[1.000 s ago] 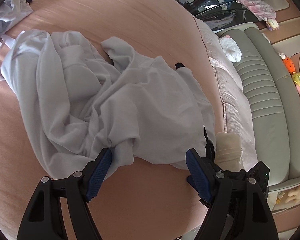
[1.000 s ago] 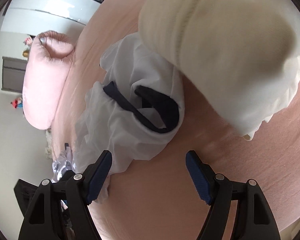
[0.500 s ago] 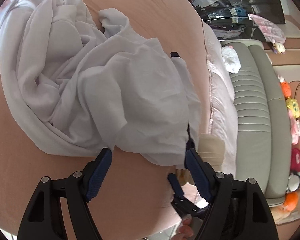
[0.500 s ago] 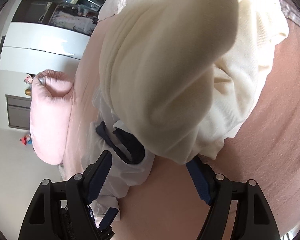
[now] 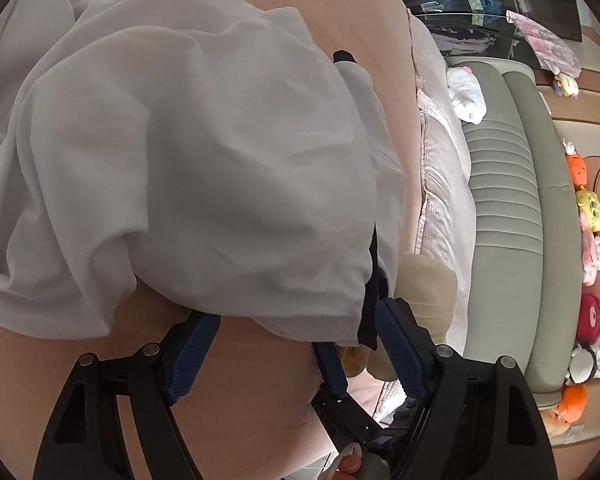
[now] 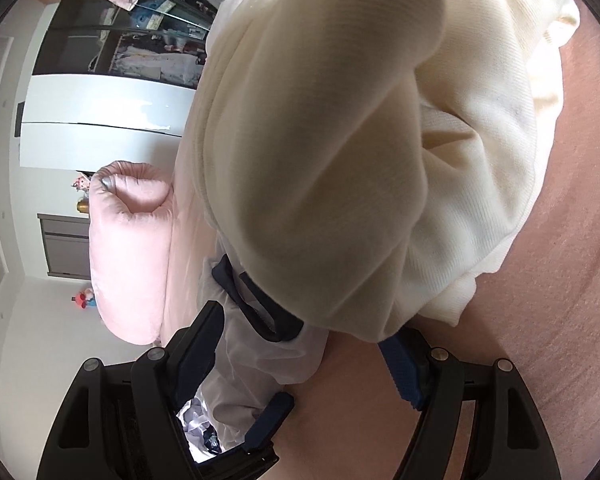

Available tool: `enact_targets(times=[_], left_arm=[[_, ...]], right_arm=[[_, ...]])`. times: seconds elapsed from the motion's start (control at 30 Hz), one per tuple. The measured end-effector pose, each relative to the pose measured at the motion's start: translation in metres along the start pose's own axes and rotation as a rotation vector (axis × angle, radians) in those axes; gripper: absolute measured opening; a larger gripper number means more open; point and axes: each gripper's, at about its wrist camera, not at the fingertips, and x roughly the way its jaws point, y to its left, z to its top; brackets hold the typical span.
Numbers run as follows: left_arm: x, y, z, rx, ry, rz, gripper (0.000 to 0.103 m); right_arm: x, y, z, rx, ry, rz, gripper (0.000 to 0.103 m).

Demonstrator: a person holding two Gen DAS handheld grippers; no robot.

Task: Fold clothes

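No containers in view. White garment (image 5: 188,152), thin and crumpled with navy trim, lies on the peach bedsheet (image 5: 60,360), its hem over the left gripper (image 5: 296,344), jaws apart. Right gripper (image 6: 300,356) jaws apart around a cream ribbed knit (image 6: 340,140). Grey padded headboard (image 5: 504,208) beside.

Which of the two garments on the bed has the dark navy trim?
The white thin shirt has it: navy trim shows at its edge. The cream ribbed garment beside it is plain, without any trim.

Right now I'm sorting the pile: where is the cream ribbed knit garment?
In the right wrist view the cream ribbed knit garment fills the centre on the pink bedspread, overlapping the white navy-trimmed shirt.
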Motion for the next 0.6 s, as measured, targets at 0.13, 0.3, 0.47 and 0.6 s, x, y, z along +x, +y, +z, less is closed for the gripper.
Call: enact_targets(times=[0.13,0.3,0.47,0.6], left_arm=[[-0.004,0.006,0.006,-0.021,-0.045,-0.017,0.079],[-0.008,0.018,0.009,-0.017,-0.118,-0.029,0.077],[-0.005,0.019,0.007,0.014,-0.154,0.033,0.054],[-0.001,0.015,0.005,0.074,-0.168,0.092,0.04]], right_arm=[[0.003,0.003,-0.002,-0.023,-0.018,-0.014,0.075],[0.007,0.007,-0.005,-0.056,-0.042,-0.047,0.062],[0.014,0.002,-0.004,-0.067,-0.034,-0.05,0.035],[0.017,0.0,-0.003,-0.081,-0.017,-0.034,0.023]])
